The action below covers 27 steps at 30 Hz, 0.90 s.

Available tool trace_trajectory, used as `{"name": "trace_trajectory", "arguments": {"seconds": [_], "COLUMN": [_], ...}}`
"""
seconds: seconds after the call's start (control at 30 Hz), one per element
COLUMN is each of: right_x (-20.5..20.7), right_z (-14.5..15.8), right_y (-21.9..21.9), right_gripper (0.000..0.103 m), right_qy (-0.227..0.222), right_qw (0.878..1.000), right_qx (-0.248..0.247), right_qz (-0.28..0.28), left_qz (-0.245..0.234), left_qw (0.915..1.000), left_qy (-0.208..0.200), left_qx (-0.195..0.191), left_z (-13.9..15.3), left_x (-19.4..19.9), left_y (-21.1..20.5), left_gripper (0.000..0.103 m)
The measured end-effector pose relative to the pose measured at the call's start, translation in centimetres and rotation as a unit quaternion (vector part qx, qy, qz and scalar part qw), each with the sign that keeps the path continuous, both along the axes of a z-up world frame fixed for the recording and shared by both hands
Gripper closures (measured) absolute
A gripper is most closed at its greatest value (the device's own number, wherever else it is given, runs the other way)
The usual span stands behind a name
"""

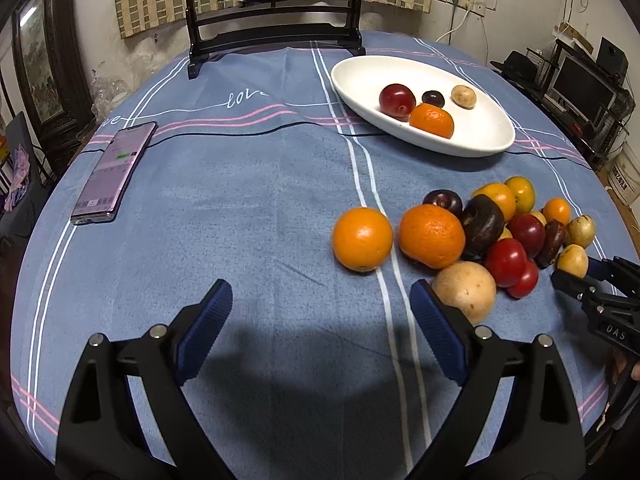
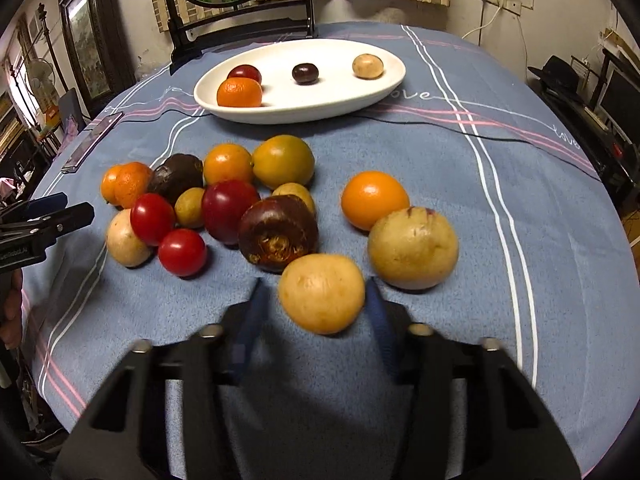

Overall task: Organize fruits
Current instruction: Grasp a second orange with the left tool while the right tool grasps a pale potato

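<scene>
A white oval plate (image 1: 472, 136) (image 2: 320, 108) holds a red plum (image 1: 397, 101), a dark plum (image 1: 433, 98), a tan fruit (image 1: 463, 96) and an orange (image 1: 432, 120). A pile of oranges, red, dark and tan fruits (image 1: 492, 236) (image 2: 224, 204) lies on the cloth in front of it. My left gripper (image 1: 320, 312) is open and empty, just short of an orange (image 1: 362, 239). My right gripper (image 2: 316, 304) has its fingers around a small tan fruit (image 2: 321, 293), which also shows in the left wrist view (image 1: 572, 260).
A phone (image 1: 114, 172) lies at the left of the blue striped tablecloth (image 1: 248, 208). A dark wooden mirror stand (image 1: 272, 36) stands at the table's far edge. A larger tan fruit (image 2: 413, 248) lies just right of my right gripper.
</scene>
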State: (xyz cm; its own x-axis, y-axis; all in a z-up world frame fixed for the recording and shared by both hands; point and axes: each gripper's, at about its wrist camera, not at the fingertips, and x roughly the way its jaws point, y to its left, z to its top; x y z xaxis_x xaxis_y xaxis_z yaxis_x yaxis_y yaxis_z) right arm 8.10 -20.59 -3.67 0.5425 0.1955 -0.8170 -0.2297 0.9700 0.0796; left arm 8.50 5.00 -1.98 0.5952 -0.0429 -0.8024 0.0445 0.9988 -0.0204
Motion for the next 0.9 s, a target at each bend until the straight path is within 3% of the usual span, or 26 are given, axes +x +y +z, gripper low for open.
{"name": "trace_trajectory", "arguments": {"seconds": [0.3, 0.4, 0.53, 0.67, 0.77, 0.9], "right_x": [-1.9, -2.4, -3.0, -3.3, -3.5, -4.0], "right_z": [0.5, 1.0, 1.7, 2.2, 2.4, 3.0], "right_y": [-1.0, -1.3, -1.4, -1.3, -1.2, -1.5], "right_gripper": [0.062, 0.062, 0.062, 0.062, 0.062, 0.062], "right_qy": [-0.011, -0.018, -0.028, -0.034, -0.038, -0.045], "right_qw": [0.999, 0.999, 0.998, 0.998, 0.998, 0.997], "right_qx": [0.033, 0.037, 0.041, 0.045, 0.046, 0.052], "right_qz": [0.020, 0.022, 0.025, 0.029, 0.031, 0.034], "left_qz": [-0.007, -0.018, -0.024, -0.050, -0.049, -0.045], "left_qw": [0.9995, 0.9986, 0.9987, 0.9982, 0.9977, 0.9984], "left_qy": [0.019, 0.027, 0.028, 0.019, 0.015, 0.009], "left_qx": [0.024, 0.042, 0.037, 0.029, 0.045, 0.034], "left_z": [-1.5, -2.2, -2.1, -1.9, -1.9, -1.1], "left_x": [2.3, 3.4, 4.2, 4.3, 4.2, 3.7], "left_y": [-0.8, -1.3, -1.5, -2.4, -2.9, -2.5], "left_gripper": [0.013, 0.027, 0.036, 0.065, 0.065, 0.065]}}
